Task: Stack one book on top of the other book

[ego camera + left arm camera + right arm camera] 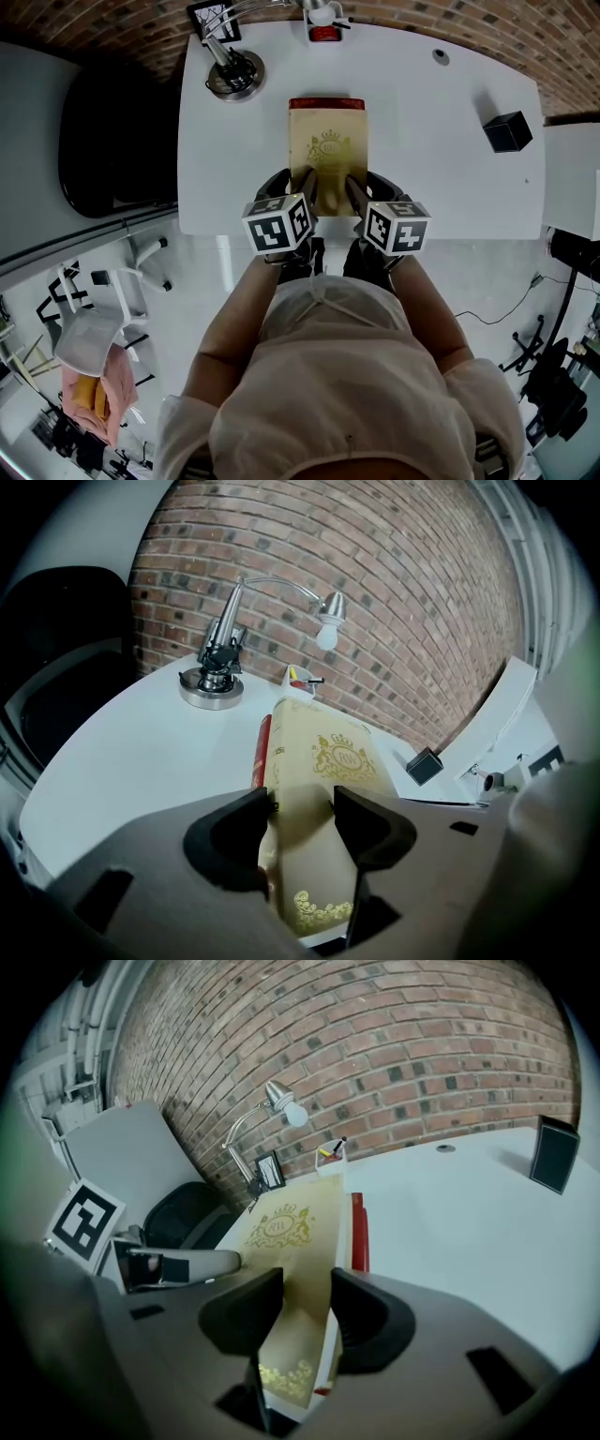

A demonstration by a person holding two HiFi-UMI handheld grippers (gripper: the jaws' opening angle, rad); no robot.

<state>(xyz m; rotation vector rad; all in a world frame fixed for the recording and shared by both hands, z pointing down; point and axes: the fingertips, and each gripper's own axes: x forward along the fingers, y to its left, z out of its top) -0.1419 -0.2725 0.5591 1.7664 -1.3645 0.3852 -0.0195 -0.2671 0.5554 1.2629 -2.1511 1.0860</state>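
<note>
A cream book with gold print (pixel 326 150) lies over a red book (pixel 326 103) on the white table (pixel 450 187); only a red strip shows at its far edge. My left gripper (pixel 302 192) is shut on the cream book's near left corner, and my right gripper (pixel 358 192) is shut on its near right corner. In the left gripper view the cream book (pixel 328 761) runs between the jaws of the left gripper (pixel 302 817), with the red book (pixel 262 752) showing beside its left edge. In the right gripper view the cream book (pixel 291 1227) sits in the right gripper (pixel 307 1302), with the red book (pixel 358 1237) to its right.
A desk lamp's round base (pixel 234 75) stands at the table's far left, a pen cup (pixel 324 28) behind the books, a black cube (pixel 507 131) at the far right. A black chair (pixel 112 141) is left of the table. The person stands at the near edge.
</note>
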